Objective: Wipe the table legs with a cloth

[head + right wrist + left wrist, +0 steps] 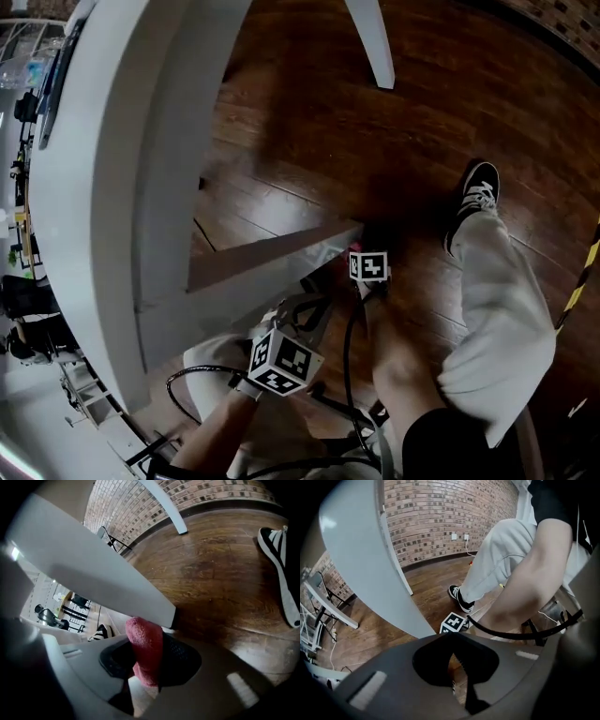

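Pale trousers (pixel 497 309), black-and-white sneaker (pixel 479 190)

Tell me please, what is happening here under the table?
A person crouches on the wooden floor beside a white table. The right hand-held gripper is shut on a red cloth, which is close to the lower end of a slanted leg; whether they touch cannot be told. The left hand-held gripper is shut and empty.

No readable text, brands or numbers in any view. Only print: black-and-white square markers on left cube (pixel 281 364) and right cube (pixel 368 266). Patterns, no characters.
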